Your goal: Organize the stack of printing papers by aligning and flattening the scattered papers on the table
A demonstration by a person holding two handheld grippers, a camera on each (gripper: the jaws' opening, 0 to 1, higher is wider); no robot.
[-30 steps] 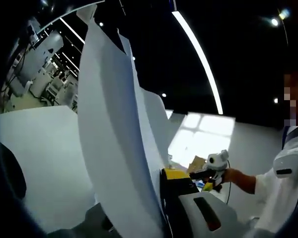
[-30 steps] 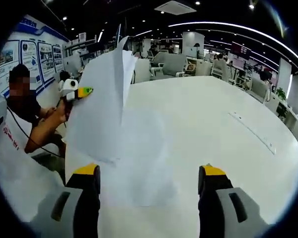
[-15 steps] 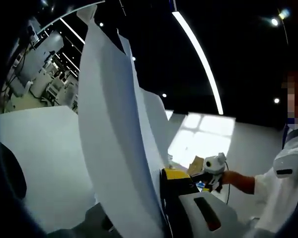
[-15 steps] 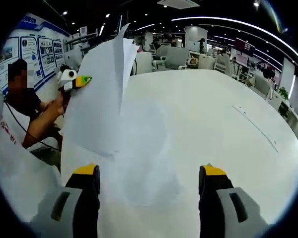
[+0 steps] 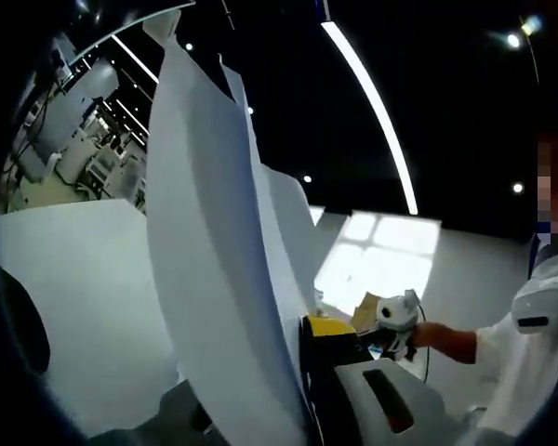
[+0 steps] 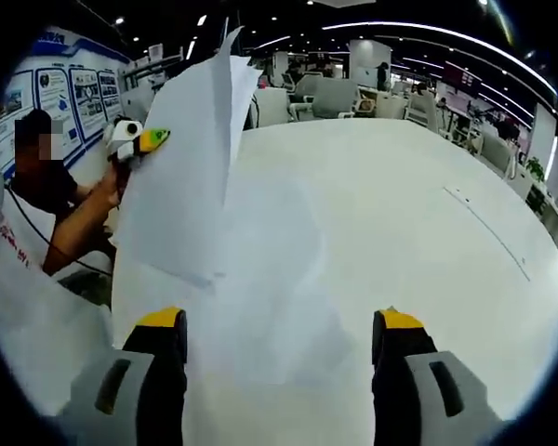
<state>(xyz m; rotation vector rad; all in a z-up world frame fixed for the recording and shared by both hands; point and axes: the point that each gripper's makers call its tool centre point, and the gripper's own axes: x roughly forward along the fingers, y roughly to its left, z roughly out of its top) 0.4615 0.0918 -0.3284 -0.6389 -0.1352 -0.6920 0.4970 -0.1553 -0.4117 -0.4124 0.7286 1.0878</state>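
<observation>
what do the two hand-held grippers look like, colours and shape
In the right gripper view, the right hand-held gripper has two chunky light grey jaws, each capped with a yellow tip over a black inner face and bearing a dark oval slot on its outer side. In the left gripper view, the left hand-held gripper shows one jaw of the same make: grey body, dark slot, black front, yellow cap.

White printing papers (image 6: 191, 177) stand lifted and curling above the worktop (image 6: 418, 214), their edges uneven, with more sheets (image 6: 260, 316) lying flat beneath.
</observation>
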